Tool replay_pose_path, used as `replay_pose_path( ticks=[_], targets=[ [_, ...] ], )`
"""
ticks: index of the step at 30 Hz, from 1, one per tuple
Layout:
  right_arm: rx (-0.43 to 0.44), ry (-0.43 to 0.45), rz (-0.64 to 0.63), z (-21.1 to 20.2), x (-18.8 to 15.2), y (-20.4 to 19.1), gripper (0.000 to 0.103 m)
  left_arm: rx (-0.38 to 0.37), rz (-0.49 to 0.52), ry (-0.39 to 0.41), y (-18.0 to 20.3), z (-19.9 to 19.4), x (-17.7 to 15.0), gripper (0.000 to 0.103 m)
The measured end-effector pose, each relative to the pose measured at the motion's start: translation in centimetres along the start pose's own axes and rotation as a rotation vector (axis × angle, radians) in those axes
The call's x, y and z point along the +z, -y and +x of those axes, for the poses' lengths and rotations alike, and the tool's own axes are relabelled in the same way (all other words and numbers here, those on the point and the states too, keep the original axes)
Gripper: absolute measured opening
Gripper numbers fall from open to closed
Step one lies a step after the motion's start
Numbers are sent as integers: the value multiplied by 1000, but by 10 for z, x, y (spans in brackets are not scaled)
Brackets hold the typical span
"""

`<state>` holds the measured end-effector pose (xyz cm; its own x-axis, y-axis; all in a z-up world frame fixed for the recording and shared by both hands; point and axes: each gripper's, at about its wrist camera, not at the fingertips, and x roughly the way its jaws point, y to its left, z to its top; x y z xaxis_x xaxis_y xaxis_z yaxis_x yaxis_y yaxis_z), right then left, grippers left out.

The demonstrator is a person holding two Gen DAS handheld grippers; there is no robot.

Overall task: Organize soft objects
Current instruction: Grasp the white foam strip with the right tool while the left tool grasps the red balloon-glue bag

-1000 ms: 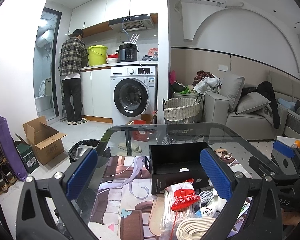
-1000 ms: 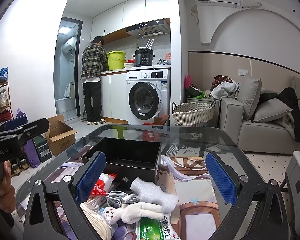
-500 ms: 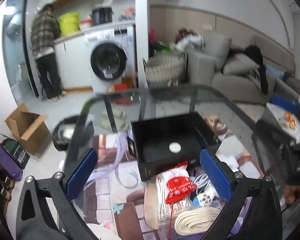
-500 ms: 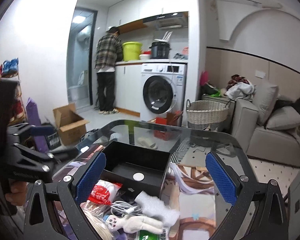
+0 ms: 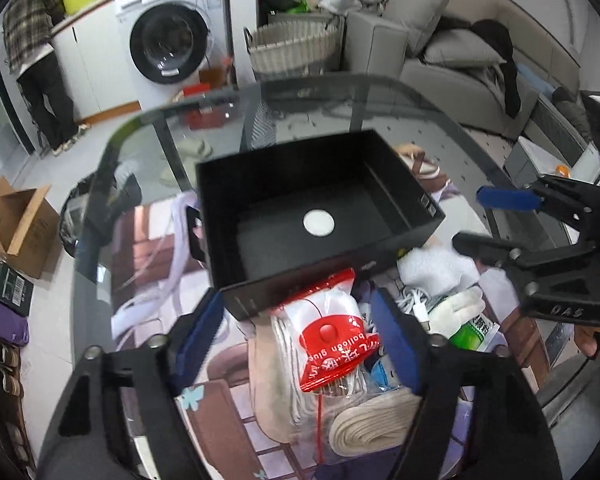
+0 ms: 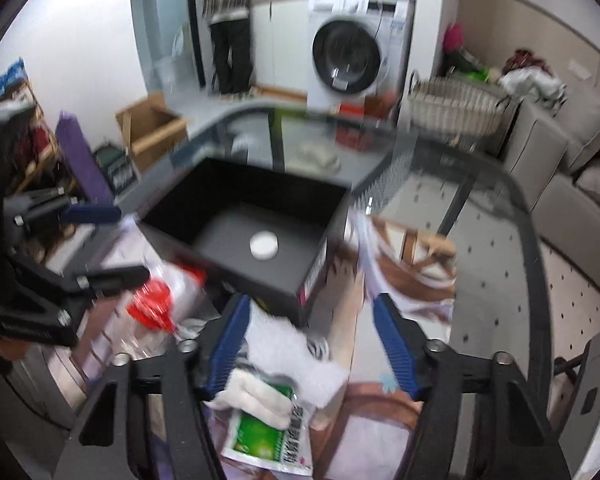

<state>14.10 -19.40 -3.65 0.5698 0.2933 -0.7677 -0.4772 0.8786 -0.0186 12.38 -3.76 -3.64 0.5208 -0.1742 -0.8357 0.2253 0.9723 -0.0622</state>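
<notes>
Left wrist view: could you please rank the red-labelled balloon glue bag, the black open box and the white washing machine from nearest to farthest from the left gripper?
1. Red-labelled balloon glue bag, between the left gripper fingers.
2. Black open box, just ahead on the table.
3. White washing machine, across the room, upper left.

washing machine (image 5: 168, 40) under white counter | wicker basket (image 5: 292, 46) | grey sofa (image 5: 452, 56) | tiled floor (image 5: 56, 240)

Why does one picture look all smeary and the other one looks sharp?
The right wrist view is motion-blurred: the black box and the red-and-white bag look smeared. The left wrist view is sharper, so the bag's label can be read. Both views bend straight lines, like the glass table edge, because of the fisheye lens.
</notes>
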Motion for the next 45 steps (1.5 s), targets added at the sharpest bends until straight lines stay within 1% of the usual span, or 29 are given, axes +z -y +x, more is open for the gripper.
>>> replay_pose_path(
  ticks=[4,6,7,9,12,15,18,20,22,24,26,28,32,35,39,42,45],
  targets=[
    [35,-126,-57,32,-12,0,61,-12,16,-50,6,11,0,70],
    [49,-160,-70,43,-16,2,61,-15,16,-63,8,14,-1,70],
    [62,-157,-71,44,-17,4,61,-14,14,-73,9,15,-1,72],
    [66,-164,-70,44,-16,8,61,-20,10,-88,10,17,-3,72],
    [112,-193,-66,45,-18,10,61,-13,19,-92,12,18,-5,72],
    [135,-204,-71,47,-20,8,61,-8,22,-103,11,23,-5,72],
    [174,-229,-73,47,-21,3,61,0,25,-105,10,25,-5,69],
    [172,-242,-93,48,-24,-2,62,-11,36,-122,10,29,-6,43],
    [167,-256,-118,48,-28,-7,62,-12,43,-132,11,30,-7,42],
    [163,-264,-127,48,-32,-9,60,2,57,-128,12,28,-8,41],
    [153,-260,-138,44,-36,-11,54,12,64,-123,11,25,-10,41],
    [133,-252,-160,41,-38,-15,51,8,64,-120,8,21,-13,41],
    [104,-240,-193,32,-45,-20,42,-11,64,-111,2,12,-21,41],
    [100,-230,-201,25,-49,-22,37,-27,61,-98,-2,5,-23,41],
    [101,-258,-222,29,-55,-29,37,-38,67,-95,-2,2,-26,41],
    [92,-255,-246,28,-56,-35,37,-44,77,-107,3,5,-31,41],
    [92,-249,-258,29,-56,-41,42,-38,93,-111,6,8,-31,41]
  ],
)
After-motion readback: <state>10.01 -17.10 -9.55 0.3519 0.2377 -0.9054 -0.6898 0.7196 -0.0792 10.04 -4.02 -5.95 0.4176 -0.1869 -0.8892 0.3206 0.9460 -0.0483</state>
